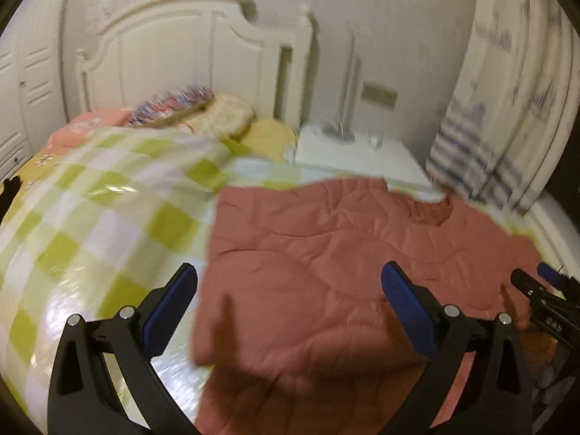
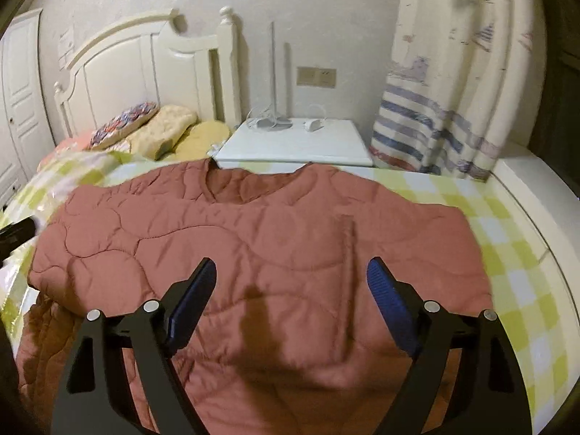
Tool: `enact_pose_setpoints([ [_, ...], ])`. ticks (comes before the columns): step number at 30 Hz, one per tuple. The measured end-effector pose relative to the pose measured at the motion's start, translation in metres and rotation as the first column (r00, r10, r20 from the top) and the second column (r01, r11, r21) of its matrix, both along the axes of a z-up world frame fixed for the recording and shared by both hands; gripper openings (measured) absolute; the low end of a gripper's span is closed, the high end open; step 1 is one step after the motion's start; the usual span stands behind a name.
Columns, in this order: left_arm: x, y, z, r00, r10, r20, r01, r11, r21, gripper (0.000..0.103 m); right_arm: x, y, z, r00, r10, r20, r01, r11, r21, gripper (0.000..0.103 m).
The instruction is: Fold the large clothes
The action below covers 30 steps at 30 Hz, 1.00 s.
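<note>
A large pink quilted jacket (image 1: 326,253) lies spread flat on the bed, collar toward the nightstand; it also shows in the right wrist view (image 2: 253,246). Its sleeves look folded in over the body. My left gripper (image 1: 290,275) is open and empty, hovering above the jacket's left edge. My right gripper (image 2: 291,272) is open and empty above the jacket's middle. The right gripper's tips show at the right edge of the left wrist view (image 1: 536,282). The left gripper shows as a dark shape at the left edge of the right wrist view (image 2: 16,233).
The bed has a green and white checked cover (image 1: 90,224). Pillows (image 2: 159,130) lie by the white headboard (image 2: 145,65). A white nightstand (image 2: 297,145) with a lamp stands behind the jacket. A striped curtain (image 2: 435,108) hangs at right.
</note>
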<state>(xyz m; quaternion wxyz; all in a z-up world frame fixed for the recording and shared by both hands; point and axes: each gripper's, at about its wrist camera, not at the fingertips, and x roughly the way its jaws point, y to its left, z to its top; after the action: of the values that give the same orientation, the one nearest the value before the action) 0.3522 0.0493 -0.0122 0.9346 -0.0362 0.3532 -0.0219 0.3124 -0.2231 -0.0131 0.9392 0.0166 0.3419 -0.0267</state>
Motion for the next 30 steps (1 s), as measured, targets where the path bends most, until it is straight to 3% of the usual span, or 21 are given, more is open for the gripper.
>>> enact_pose_setpoints([
  [3,0.026,-0.016,-0.033,0.996,-0.022,-0.083,0.025,0.999,0.041,0.101,0.022,0.011,-0.035,0.994,0.019,-0.111,-0.023,0.999,-0.039,0.085],
  [5,0.034,-0.028,-0.06,0.99,-0.034,-0.136,0.05,0.992,0.118,0.101,0.028,0.007,-0.047,0.988,0.018,-0.151,-0.018,1.0,-0.002,0.085],
  [8,0.031,-0.03,-0.048,0.99,-0.063,-0.125,0.079,0.989,0.125,0.101,0.026,-0.001,-0.038,0.987,0.015,-0.162,-0.01,0.999,0.032,0.085],
  [14,0.036,-0.024,-0.016,0.996,-0.081,-0.038,0.085,0.991,0.106,0.101,0.024,-0.038,-0.006,0.997,-0.048,-0.054,0.05,0.998,0.025,0.085],
  [16,0.049,-0.02,-0.022,0.996,-0.059,-0.071,0.065,0.995,0.079,0.101,0.034,-0.058,-0.009,0.993,-0.088,-0.084,0.092,0.995,0.045,0.085],
  [17,0.057,-0.019,-0.033,0.992,-0.054,-0.112,0.061,0.996,0.066,0.101,0.044,-0.073,-0.019,0.985,-0.104,-0.141,0.114,0.991,0.066,0.086],
  [20,0.063,-0.025,-0.06,0.988,-0.059,-0.141,0.074,0.992,0.1,0.101,0.057,-0.093,-0.041,0.967,-0.087,-0.241,0.115,0.988,0.105,0.088],
  [23,0.058,-0.026,-0.058,0.991,-0.061,-0.117,0.074,0.991,0.112,0.101,0.061,-0.09,-0.024,0.968,-0.069,-0.241,0.081,0.996,0.041,0.088],
  [27,0.059,-0.021,-0.06,0.991,-0.062,-0.122,0.073,0.993,0.09,0.101,0.073,-0.103,0.004,0.982,-0.099,-0.164,0.109,0.992,0.059,0.09],
  [30,0.059,-0.021,-0.059,0.991,-0.06,-0.121,0.071,0.994,0.085,0.101,0.095,-0.117,-0.022,0.954,-0.166,-0.25,0.179,0.983,0.028,0.091],
])
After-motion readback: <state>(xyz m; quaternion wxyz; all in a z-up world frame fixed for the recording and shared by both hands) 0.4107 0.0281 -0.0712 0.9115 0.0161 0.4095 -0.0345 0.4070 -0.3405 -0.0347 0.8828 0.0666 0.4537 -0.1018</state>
